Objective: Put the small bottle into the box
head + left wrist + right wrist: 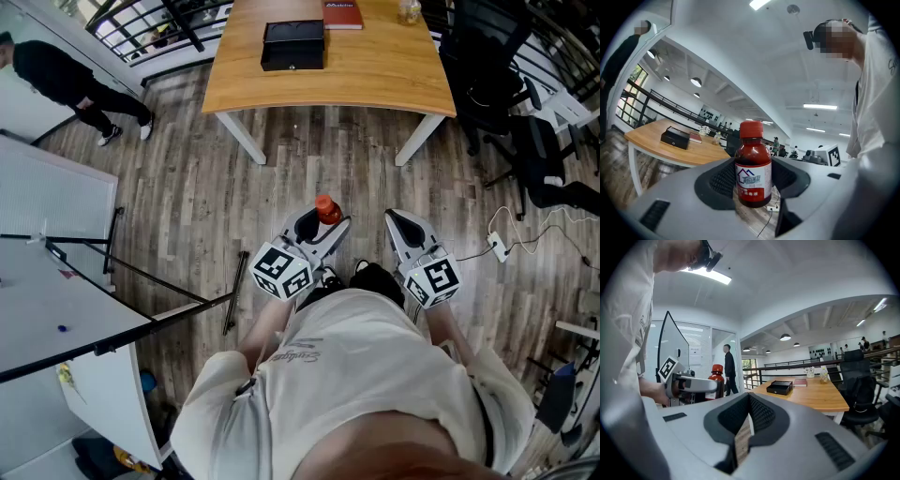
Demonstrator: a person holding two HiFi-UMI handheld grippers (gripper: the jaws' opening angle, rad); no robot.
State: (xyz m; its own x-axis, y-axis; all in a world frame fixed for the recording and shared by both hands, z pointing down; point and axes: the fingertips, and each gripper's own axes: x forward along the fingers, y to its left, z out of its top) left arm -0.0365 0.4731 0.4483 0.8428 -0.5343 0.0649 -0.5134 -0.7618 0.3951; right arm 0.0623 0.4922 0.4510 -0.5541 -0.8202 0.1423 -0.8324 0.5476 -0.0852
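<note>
A small bottle of dark red liquid, with a red cap and a white label, stands upright between the jaws of my left gripper, which is shut on it. In the head view the bottle's cap shows above the left gripper, held over the wooden floor in front of me. The right gripper is alongside it, shut with nothing in it. The black box lies closed on the wooden table ahead; it also shows in both gripper views.
A red book and a small jar lie on the table behind the box. Black office chairs stand to the right and a power strip lies on the floor. A person in black walks at far left, near white boards.
</note>
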